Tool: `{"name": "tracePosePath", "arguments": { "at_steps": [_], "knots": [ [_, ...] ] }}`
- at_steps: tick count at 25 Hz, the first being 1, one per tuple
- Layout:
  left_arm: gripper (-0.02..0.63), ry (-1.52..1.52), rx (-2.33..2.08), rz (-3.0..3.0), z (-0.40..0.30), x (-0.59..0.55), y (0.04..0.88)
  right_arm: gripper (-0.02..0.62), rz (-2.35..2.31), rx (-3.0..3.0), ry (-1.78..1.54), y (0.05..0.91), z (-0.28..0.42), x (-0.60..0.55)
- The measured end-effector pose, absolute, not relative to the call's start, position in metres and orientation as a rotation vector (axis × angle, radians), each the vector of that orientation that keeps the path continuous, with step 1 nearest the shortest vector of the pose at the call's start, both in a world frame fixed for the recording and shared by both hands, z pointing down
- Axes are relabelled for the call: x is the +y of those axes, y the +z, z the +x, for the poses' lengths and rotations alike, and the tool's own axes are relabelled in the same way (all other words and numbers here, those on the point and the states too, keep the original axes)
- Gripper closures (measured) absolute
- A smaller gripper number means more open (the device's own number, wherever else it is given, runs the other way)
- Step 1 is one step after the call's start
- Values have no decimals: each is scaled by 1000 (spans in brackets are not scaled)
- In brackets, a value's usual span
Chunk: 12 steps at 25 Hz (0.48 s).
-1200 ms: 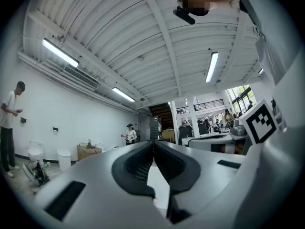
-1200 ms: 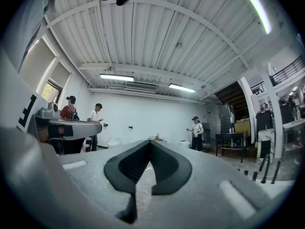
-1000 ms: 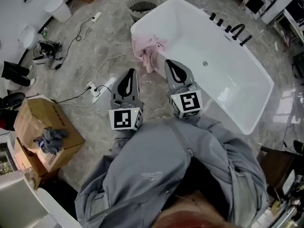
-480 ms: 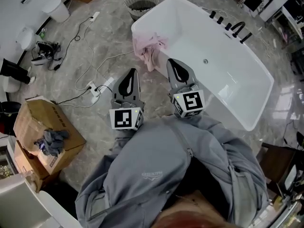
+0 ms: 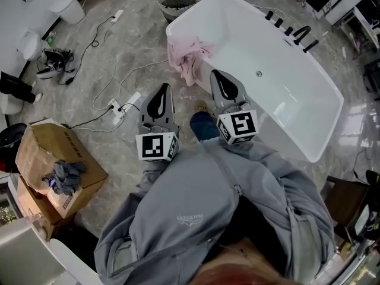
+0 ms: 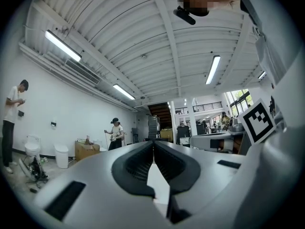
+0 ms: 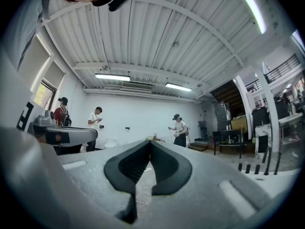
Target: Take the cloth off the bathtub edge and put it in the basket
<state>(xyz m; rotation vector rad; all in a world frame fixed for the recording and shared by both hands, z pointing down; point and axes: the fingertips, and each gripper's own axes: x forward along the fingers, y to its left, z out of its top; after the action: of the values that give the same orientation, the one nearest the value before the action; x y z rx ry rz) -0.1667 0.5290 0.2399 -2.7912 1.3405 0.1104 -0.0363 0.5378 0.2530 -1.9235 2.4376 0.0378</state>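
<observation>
A pink cloth (image 5: 187, 58) hangs crumpled over the near-left rim of the white bathtub (image 5: 309, 123). A dark woven basket (image 5: 176, 3) stands on the floor beyond the tub's left end. My left gripper (image 5: 161, 94) is held level over the floor, shut and empty, short of the cloth. Beside it, my right gripper (image 5: 221, 81) hovers at the tub's rim just right of the cloth, also shut with nothing in it. In the left gripper view (image 6: 153, 149) and the right gripper view (image 7: 149, 149) the jaws meet, and the cloth is hidden.
A power strip (image 5: 122, 108) and cables (image 5: 101, 46) lie on the marble floor to the left. An open cardboard box (image 5: 53, 165) with grey rags sits at lower left. Black taps (image 5: 294, 37) line the tub's far rim. A shoe (image 5: 200, 107) shows between the grippers. Several people stand across the room.
Both grippers have crept forward toward the tub and cloth. A blue trouser leg and a shoe have come into view between them. Jaws stay closed.
</observation>
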Motion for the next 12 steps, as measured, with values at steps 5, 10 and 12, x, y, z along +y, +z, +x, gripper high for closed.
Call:
{"name": "tracePosePath", "arguments": {
  "at_steps": [5,10,12],
  "knots": [
    [594,134,1344,-2783,-167,497,247,591,-1907,2442,63,258,-37,504],
    [594,133,1346,-2772,-155,444,253,591,-1883,2449,79,264,-27,450],
    [594,138,1347,-2766,-147,418,253,591,-1875,2458,83,265,-20,424]
  ]
}}
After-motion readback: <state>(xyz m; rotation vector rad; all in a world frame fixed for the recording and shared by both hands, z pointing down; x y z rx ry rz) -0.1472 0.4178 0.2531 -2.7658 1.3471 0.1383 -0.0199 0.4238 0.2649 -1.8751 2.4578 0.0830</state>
